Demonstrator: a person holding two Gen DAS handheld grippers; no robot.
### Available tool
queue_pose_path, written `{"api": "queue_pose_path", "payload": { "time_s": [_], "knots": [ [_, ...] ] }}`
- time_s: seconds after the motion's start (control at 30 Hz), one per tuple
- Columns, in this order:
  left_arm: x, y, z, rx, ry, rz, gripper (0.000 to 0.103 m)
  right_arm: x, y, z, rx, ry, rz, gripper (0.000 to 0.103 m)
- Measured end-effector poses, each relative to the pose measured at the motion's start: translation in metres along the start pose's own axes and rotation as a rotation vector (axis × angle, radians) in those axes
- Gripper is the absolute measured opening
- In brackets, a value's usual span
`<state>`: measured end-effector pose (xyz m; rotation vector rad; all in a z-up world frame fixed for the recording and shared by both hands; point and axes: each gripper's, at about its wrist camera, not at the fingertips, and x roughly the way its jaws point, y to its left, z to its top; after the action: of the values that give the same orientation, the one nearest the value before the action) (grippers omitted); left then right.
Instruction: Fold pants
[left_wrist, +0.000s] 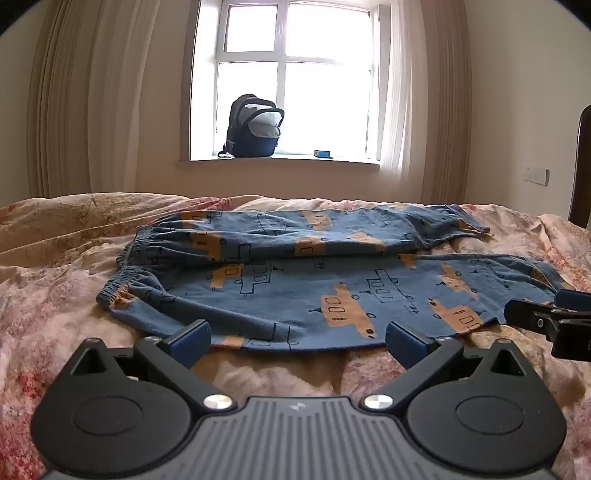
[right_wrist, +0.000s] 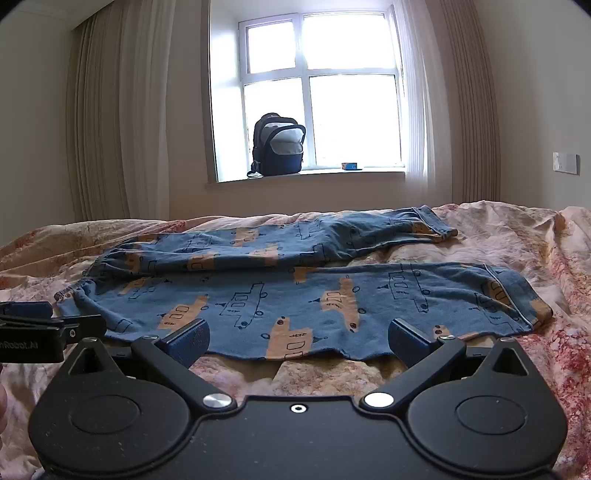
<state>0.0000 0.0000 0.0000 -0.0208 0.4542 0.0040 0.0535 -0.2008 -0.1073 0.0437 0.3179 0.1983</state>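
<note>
Blue pants (left_wrist: 317, 280) printed with orange and outlined boats lie flat across the bed, waistband to the left, both legs running right, one behind the other. My left gripper (left_wrist: 297, 338) stands open just short of the near leg's front edge, nothing between its blue pads. In the right wrist view the same pants (right_wrist: 314, 299) spread ahead, cuffs at the right. My right gripper (right_wrist: 299, 338) is open too, hovering at the near edge of the front leg. Each gripper shows in the other's view: the right one (left_wrist: 546, 317) beside the near cuff, the left one (right_wrist: 44, 321) by the waistband.
A floral pink bedspread (left_wrist: 66, 280) covers the bed, rumpled around the pants. Behind stands a window with a dark backpack (left_wrist: 255, 129) and a small blue box (left_wrist: 322, 153) on its sill. Beige curtains hang on both sides. A dark chair back (left_wrist: 581, 166) stands at the far right.
</note>
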Motion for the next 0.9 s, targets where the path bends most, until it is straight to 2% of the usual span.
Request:
{"api": "queue_pose_path", "payload": {
  "time_s": [0.9],
  "knots": [
    [0.0006, -0.0011, 0.0, 0.001, -0.003, 0.003, 0.103, 0.003, -0.0014, 0.0013, 0.002, 0.0, 0.0, 0.103]
  ]
}}
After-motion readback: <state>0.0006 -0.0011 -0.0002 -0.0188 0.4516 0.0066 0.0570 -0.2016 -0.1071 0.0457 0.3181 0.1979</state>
